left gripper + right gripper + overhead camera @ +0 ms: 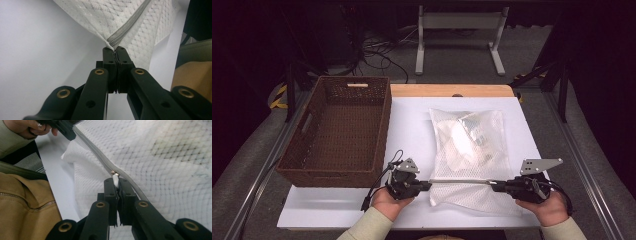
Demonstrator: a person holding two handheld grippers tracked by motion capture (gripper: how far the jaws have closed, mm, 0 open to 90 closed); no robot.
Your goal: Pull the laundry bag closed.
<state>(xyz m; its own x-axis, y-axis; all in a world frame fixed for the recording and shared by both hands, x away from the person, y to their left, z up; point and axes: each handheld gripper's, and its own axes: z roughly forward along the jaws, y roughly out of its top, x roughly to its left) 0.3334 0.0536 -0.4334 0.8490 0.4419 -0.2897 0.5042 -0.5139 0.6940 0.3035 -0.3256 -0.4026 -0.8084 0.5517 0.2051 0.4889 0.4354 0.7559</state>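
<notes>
No text, label, brand, number or sign can be read anywhere in these pictures: the white mesh bag (472,150) pinched at the fingertips of both grippers carries no legible print, and the pale items showing through its netting beyond the fingers are too blurred to make out any lettering; the grey zipper (100,157) running away from the fingers bears no readable marking, nor does its small metal slider (115,172) just above the pads; the brown wicker basket (337,130), well off from the fingers, shows no tag or writing
</notes>
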